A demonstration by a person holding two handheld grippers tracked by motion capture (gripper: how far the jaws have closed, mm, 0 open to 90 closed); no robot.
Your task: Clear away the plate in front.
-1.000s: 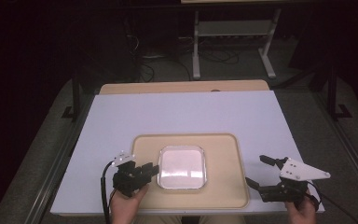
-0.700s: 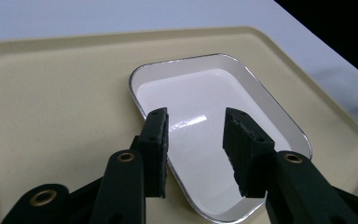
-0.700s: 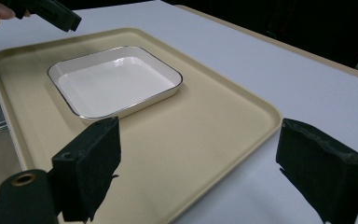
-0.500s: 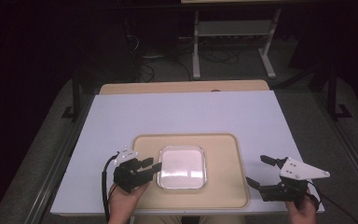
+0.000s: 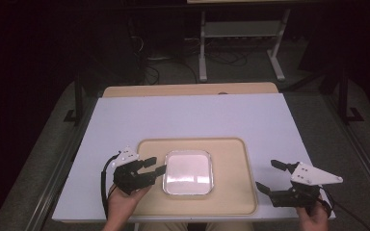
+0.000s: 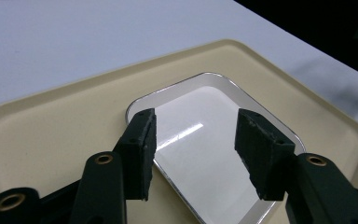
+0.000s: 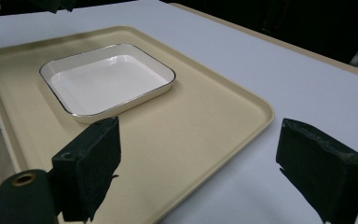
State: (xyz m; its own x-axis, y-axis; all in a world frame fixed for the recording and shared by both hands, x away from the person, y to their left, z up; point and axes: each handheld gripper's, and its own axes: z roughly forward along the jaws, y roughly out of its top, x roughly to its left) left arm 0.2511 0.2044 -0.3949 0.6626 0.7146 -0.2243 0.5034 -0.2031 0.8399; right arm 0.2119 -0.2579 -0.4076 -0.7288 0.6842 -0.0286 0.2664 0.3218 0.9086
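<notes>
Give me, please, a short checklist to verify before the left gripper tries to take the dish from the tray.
1. Left gripper open: ok, a wide gap shows between its jaws.
2. Left gripper lined up with the dish: ok, in the left gripper view the jaws frame the dish's near corner.
3. Jaws around the rim: not ok, they seem still short of it and above it; contact cannot be told.
4. Dish empty: ok, its white inside shows nothing in it.
5. Dish flat on the tray: ok, it looks level and lies inside the tray's rim.
6. Right gripper out of the way: ok, it is open and off the tray's right edge.
</notes>
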